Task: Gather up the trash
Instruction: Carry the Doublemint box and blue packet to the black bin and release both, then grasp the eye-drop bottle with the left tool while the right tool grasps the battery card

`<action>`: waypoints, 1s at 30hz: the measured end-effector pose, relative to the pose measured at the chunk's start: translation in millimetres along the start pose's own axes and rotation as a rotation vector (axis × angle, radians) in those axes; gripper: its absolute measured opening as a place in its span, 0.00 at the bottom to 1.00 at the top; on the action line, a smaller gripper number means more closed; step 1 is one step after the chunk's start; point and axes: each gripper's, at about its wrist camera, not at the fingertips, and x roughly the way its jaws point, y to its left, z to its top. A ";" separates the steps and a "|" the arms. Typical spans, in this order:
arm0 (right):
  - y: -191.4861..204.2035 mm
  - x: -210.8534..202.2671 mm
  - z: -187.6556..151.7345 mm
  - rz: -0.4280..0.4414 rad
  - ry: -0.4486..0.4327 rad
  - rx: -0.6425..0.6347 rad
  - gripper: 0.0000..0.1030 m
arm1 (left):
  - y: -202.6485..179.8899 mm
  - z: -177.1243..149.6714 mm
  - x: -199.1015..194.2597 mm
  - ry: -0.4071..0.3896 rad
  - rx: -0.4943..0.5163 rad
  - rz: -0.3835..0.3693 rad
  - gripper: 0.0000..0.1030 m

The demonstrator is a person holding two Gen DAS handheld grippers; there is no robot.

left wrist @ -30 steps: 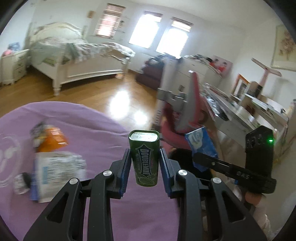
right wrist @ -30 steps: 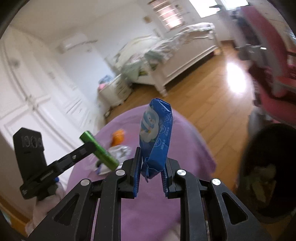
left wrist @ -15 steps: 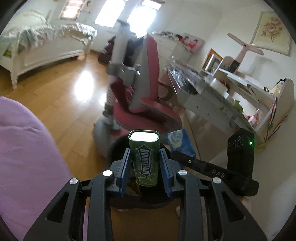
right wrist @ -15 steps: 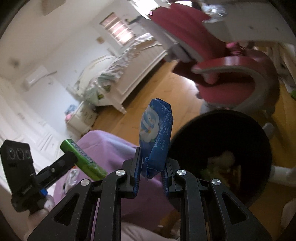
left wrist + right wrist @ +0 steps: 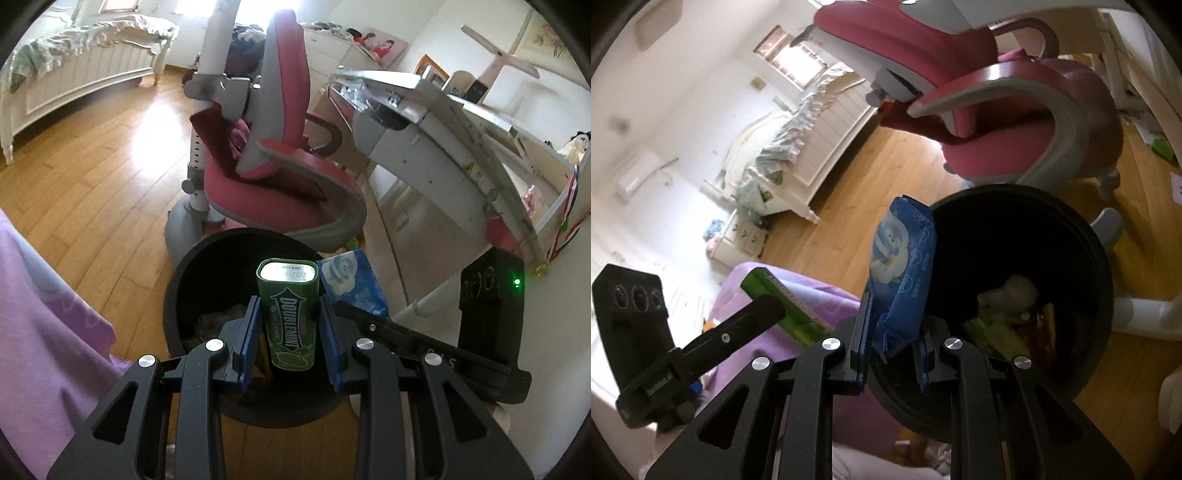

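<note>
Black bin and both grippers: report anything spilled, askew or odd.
Nothing stands out. The left gripper holds the green gum tin upright and the right gripper holds the blue wrapper, both over the black bin, with trash inside and none seen spilled.

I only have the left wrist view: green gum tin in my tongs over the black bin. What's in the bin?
Observer: The right wrist view looks deeper into the black bin: pale crumpled scraps and yellowish pieces lie at the bottom.
Operator: How is the blue packet gripped?
Observer: The right tongs pinch the blue packet at its lower end; it stands upright beside the bin's near rim.
Operator: And my tin from that side?
Observer: The green gum tin juts out of the left tongs over the purple cloth.
</note>
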 end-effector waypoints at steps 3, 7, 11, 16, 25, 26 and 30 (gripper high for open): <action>-5.5 1.3 1.7 -0.005 0.001 0.008 0.20 | -2.4 -0.6 6.0 0.012 0.008 -0.003 0.30; -5.5 -1.4 2.5 -0.037 -0.005 0.001 0.20 | -5.4 2.2 20.1 0.051 0.014 0.019 0.32; -6.3 -5.5 3.3 -0.101 -0.027 -0.015 0.51 | -9.3 3.6 21.0 0.070 0.042 0.047 0.40; -8.7 -13.4 3.9 -0.139 -0.084 -0.006 0.72 | -8.4 4.4 -5.3 0.010 0.034 0.069 0.63; 33.0 -2.7 0.4 -0.081 -0.064 -0.041 0.72 | 23.7 -4.0 -79.5 -0.095 -0.014 0.115 0.69; 42.6 0.0 -1.6 -0.072 -0.056 -0.059 0.72 | 32.2 -5.4 -92.1 -0.113 -0.028 0.130 0.69; 89.1 16.1 -11.4 -0.024 -0.009 -0.143 0.72 | 63.4 -11.6 -135.2 -0.159 -0.073 0.196 0.69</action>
